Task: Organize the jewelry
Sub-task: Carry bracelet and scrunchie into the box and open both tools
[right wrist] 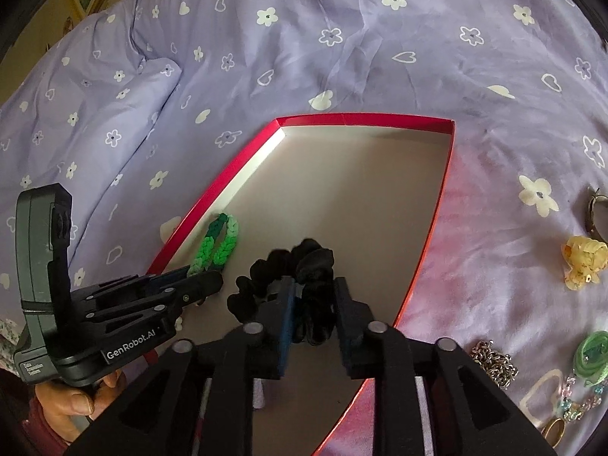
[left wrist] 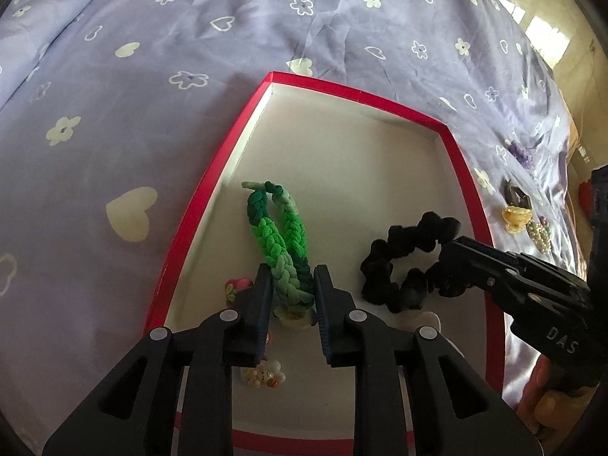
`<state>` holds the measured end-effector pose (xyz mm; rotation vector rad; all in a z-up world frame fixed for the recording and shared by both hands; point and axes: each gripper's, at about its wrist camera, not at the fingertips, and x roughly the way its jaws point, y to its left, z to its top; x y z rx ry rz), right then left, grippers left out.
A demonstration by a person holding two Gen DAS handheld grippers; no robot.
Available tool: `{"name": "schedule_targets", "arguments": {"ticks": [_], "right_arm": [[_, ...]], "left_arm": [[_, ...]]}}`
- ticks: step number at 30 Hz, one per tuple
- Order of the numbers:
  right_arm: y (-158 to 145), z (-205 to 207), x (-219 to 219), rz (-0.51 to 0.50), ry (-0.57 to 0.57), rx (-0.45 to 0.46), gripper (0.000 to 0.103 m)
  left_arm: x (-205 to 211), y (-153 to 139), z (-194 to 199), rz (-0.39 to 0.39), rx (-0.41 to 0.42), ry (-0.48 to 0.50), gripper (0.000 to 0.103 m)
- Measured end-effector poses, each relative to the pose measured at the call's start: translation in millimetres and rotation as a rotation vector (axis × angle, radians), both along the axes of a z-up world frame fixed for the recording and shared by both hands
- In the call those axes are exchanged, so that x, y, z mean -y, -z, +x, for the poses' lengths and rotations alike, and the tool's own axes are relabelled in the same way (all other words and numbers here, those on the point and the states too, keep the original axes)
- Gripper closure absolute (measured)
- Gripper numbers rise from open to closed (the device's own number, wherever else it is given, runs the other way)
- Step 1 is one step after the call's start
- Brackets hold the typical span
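Note:
A red-rimmed box [left wrist: 212, 174] with a white floor lies on the bed; it also shows in the right wrist view [right wrist: 380, 118]. My left gripper [left wrist: 293, 296] has its fingers on both sides of the near end of a green braided hair band [left wrist: 279, 235], which lies on the box floor. My right gripper [right wrist: 313, 306] has its fingers on both sides of a black scrunchie [right wrist: 300, 266], also on the box floor; the scrunchie [left wrist: 410, 250] and right gripper [left wrist: 448, 250] show in the left view. Both jaws stand slightly apart around the items.
Small charms [left wrist: 264, 374] and a pink bead [left wrist: 235, 288] lie in the box near my left fingers. On the purple floral sheet [right wrist: 342, 38] right of the box lie a yellow hair claw [right wrist: 583, 262], a silver chain [right wrist: 494, 364], a green coil band [right wrist: 591, 353] and beaded pieces [right wrist: 577, 402].

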<state>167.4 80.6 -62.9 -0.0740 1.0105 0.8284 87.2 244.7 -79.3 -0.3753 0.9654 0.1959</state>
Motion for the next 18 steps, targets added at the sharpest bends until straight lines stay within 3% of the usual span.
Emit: {"name": "schedule_targets", "arguments": {"ticks": [3,6,13,18], "right_arm": [[-3,-1,3,0.014,0.002,0.001,0.064],[-8,-3,7,0.029,0.006,0.004,0.063],[-21,-9,28,0.08,0.04,0.014,0.063],[-31,-13,56,0.114,0.09,0.027,0.058]], "left_arm": [[0,-2,-1,0.0,-0.001,-0.003,0.079],[0,-5,-4,0.002,-0.008,-0.006,0.071],[3,-14,-11,0.015,0.0,-0.016,0.066],[10,-32,-19,0.012,0.052,-0.007,0.057]]}}
